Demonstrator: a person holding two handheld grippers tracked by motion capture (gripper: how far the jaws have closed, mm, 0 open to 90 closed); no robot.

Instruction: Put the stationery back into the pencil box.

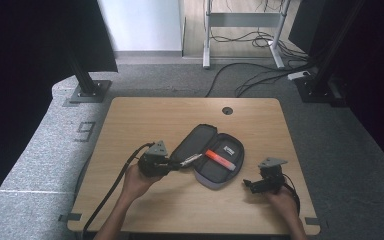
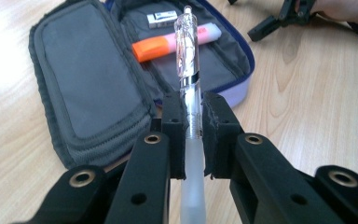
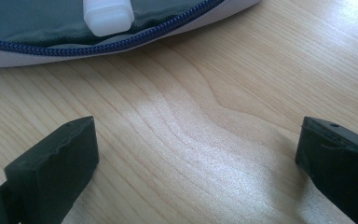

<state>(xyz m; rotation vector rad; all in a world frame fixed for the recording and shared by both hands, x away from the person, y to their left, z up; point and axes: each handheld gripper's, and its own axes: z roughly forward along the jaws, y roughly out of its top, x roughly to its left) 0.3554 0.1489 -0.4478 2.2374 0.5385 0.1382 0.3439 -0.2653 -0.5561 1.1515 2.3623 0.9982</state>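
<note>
High view: open grey fabric pencil case with blue zip (image 1: 215, 159) lies mid-table on the light wooden table (image 1: 145, 115), w/ an orange-and-pink highlighter (image 1: 220, 158) lying inside its right half. Left gripper (image 1: 176, 163) sits just left of the case, clamped on a clear plastic pen with silver band (image 1: 191, 159) whose tip reaches over the case's left half. Right gripper (image 1: 247, 184) rests near-right of the case, apart from it.

Left gripper view: jaws pinch the pen (image 2: 189, 88) around its frosted grip; pen points toward the highlighter (image 2: 177, 42) (a small white eraser-like block lies beyond).

Right gripper view: jaws wide apart, nothing between, only table; case edge (image 3: 121, 44) at far side.

Step, I'd judge: carrying pen into the case. Next needs lowering it beside the highlighter, level w/ the pocket, then releasing.
</note>
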